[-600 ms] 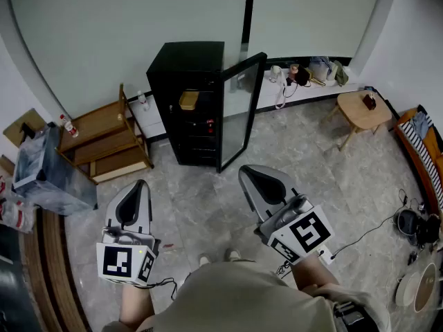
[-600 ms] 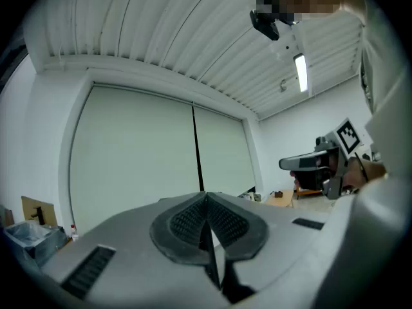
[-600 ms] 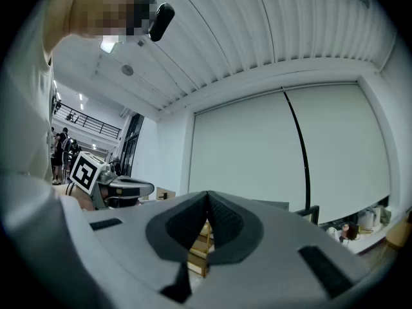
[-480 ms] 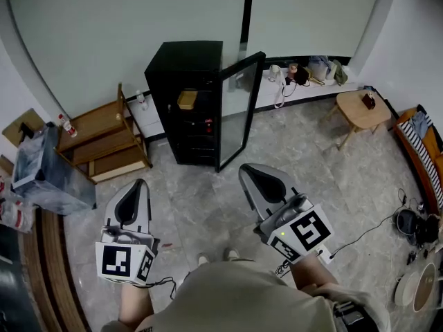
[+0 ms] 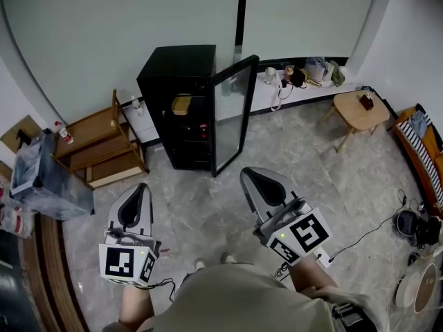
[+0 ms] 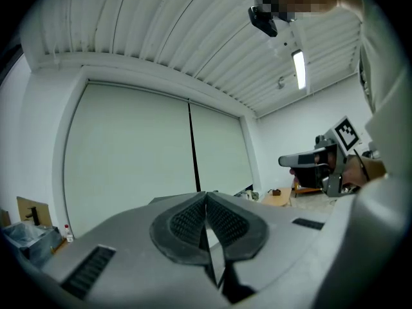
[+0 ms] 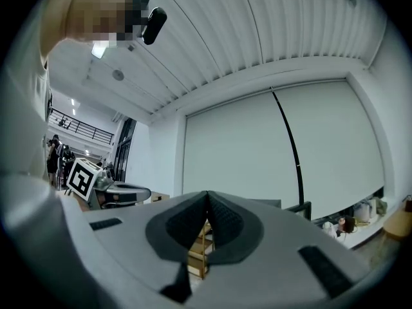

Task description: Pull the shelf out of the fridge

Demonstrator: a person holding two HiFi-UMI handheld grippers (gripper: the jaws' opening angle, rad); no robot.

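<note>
Person stands well back from tall black fridge (image 5: 176, 68), glass door (image 5: 228, 116) swung open, dark shelf (image 5: 192, 142) inside untouched. Left gripper (image 5: 141, 187) and right gripper (image 5: 246, 173) level, jaws pressed together, empty. Scarcely anything shifted since moment ago; approach to fridge likely comes next.

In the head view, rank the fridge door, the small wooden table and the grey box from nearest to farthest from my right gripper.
1. The fridge door, just ahead of the right gripper.
2. The table, ahead to the right.
3. The box, far left.
</note>
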